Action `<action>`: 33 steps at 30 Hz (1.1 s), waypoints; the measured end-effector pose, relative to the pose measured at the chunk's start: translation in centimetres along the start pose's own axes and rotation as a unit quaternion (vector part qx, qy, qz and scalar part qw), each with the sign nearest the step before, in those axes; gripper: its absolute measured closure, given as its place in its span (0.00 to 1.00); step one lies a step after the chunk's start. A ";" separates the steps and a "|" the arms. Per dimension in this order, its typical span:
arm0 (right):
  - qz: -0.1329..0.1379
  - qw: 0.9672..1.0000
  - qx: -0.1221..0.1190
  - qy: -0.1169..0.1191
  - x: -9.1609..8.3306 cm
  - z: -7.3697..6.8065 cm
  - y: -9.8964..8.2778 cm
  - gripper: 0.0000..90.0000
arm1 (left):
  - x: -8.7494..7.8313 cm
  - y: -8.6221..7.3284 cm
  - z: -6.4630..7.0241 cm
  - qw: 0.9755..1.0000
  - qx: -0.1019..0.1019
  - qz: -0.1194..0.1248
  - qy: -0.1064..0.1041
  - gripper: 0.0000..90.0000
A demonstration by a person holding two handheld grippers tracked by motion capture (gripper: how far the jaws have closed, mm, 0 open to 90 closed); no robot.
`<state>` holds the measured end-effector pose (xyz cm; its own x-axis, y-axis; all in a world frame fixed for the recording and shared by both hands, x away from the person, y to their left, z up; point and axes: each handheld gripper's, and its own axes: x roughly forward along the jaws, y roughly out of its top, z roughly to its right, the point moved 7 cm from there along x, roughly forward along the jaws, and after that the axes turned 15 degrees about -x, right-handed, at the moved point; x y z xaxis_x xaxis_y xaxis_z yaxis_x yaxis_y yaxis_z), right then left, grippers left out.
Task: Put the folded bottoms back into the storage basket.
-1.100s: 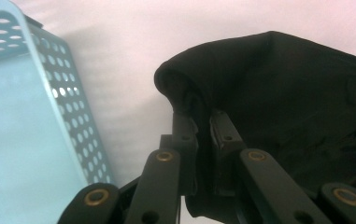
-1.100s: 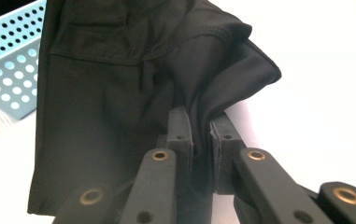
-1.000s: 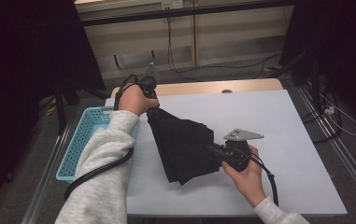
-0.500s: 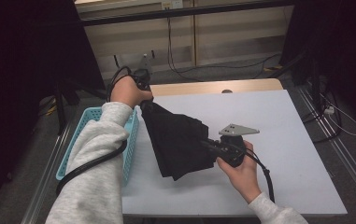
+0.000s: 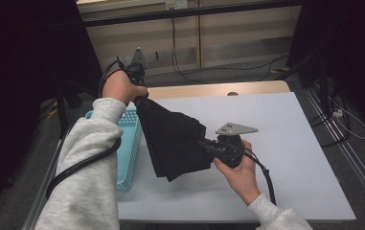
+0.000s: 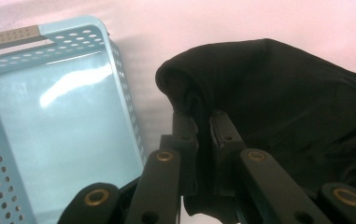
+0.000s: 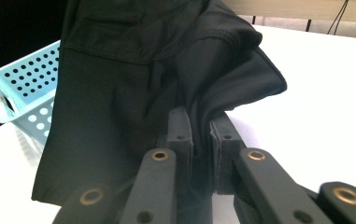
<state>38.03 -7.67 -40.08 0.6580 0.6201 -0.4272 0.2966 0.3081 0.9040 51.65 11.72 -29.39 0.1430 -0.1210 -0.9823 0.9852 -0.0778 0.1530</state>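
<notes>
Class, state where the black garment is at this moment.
In the high view the black garment hangs over the left half of the white table, stretched between the left gripper and the right gripper, right beside the blue basket.

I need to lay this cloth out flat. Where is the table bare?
The table is bare right of the right gripper and beyond the black cloth. The left edge is crowded by the blue basket under the left gripper.

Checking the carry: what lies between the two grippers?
In the high view, the black garment spans from the left gripper to the right gripper, each pinching an edge; nothing else lies between.
</notes>
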 end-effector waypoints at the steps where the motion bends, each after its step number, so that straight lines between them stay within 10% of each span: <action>1: 0.000 1.000 -0.001 0.000 0.0 -0.1 0.1 0.91 | -0.2 0.0 -0.1 1.000 0.000 0.001 0.000 0.92; 33: 0.030 0.999 -0.018 0.020 2.3 -3.1 3.9 0.91 | -4.4 0.5 -3.9 0.999 -0.027 0.023 0.012 0.92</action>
<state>38.53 -2.85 -37.62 0.6458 0.6661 -0.3731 0.2323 0.2941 0.9271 51.92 16.03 -25.42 0.1903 -0.1000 -0.9766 0.9810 -0.0197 0.1932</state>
